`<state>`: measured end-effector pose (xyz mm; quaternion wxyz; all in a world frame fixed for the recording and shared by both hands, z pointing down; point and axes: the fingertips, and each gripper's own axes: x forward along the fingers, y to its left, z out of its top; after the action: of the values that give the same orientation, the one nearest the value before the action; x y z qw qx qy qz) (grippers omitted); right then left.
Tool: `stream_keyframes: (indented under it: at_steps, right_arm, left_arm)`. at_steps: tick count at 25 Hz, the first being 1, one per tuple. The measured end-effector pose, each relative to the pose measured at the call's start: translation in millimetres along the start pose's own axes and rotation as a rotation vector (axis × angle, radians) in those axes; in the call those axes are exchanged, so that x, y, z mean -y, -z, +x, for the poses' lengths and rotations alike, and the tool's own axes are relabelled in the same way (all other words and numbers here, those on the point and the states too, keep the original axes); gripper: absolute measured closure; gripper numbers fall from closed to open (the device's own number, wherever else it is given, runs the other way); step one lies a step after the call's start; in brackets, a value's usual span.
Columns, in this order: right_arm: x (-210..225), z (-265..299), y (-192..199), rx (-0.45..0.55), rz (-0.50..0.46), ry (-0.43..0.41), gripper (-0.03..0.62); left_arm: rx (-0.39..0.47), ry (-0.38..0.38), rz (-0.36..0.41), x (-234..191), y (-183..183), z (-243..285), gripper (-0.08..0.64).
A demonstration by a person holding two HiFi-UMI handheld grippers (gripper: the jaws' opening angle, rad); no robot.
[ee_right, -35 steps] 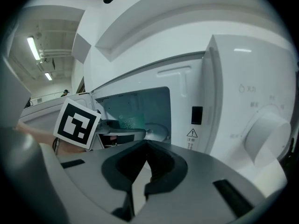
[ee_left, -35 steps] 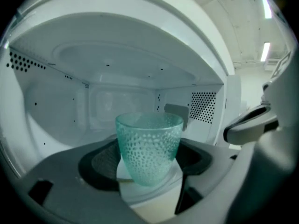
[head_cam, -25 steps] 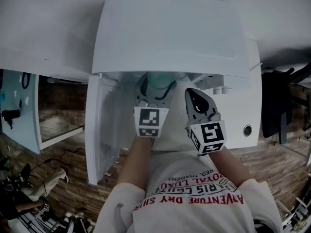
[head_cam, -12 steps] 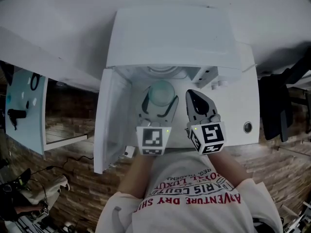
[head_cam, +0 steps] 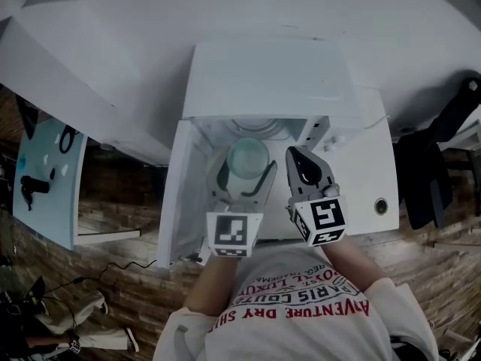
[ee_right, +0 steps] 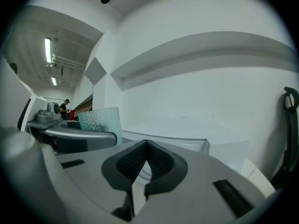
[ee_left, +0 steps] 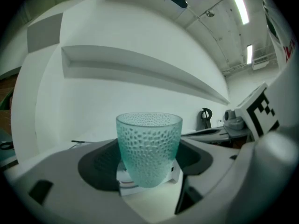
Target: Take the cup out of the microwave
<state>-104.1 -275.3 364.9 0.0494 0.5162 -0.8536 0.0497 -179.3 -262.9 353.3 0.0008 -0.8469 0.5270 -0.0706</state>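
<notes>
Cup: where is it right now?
Head view, centre: the teal cup is held between the fingers of the left gripper, just in front of the white microwave, whose door is open, with the shut right gripper close on its right.

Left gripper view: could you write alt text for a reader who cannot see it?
A teal dimpled glass cup stands upright, held between the two dark-padded fingers of the left gripper. Behind it is a plain white wall with a long ledge.
</notes>
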Motion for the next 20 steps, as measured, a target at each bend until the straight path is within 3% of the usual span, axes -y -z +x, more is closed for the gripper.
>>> stream_keyframes:
  at_steps: [7, 20]
  right_arm:
    - [-6, -1, -20, 0.053, -0.029, -0.014, 0.581]
    - [-2, 8, -22, 0.048, -0.046, -0.027, 0.581]
  left_arm:
    - [0.040, -0.025, -0.015, -11, -20, -5, 0.195]
    - [0.020, -0.034, -0.039, -20, -17, 11, 0.195]
